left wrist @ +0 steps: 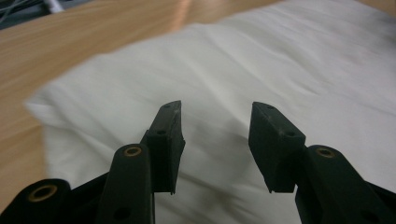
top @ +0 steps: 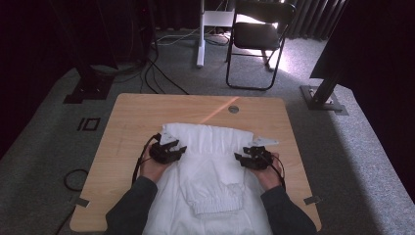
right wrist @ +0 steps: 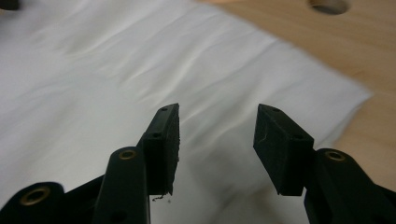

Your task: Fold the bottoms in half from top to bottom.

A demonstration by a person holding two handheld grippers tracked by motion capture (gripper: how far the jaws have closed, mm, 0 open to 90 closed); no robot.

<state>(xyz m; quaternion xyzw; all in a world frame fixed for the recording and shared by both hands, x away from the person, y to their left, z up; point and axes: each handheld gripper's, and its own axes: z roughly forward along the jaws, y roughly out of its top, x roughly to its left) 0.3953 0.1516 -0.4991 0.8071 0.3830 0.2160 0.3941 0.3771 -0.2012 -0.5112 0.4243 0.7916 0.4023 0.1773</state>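
Sleeves and both forearms come in at the bottom of the high view, over the near part of the white garment (top: 210, 166). It lies in the middle of the wooden table (top: 132, 122), folded, with an elastic cuff (top: 214, 203) turned toward me and its near end running off the table's front edge. My left gripper (top: 169, 151) sits over the garment's left edge, my right gripper (top: 252, 157) over the right edge, well apart from each other.

Left gripper view: left gripper (left wrist: 215, 140) partly open, nothing between the jaws, cloth below them, pads not pressing it. Garment corner (left wrist: 42, 105) ends just beside bare wood.

Right gripper view: right gripper (right wrist: 217, 142) also partly open, nothing gripped, cloth underneath. Garment's far corner (right wrist: 359, 95) stops short of the cable hole (right wrist: 329, 5).

Bare wood on the left, right and far sides of the garment gives room to move. Chair (top: 259, 36) stands on the carpet beyond the table, well apart.
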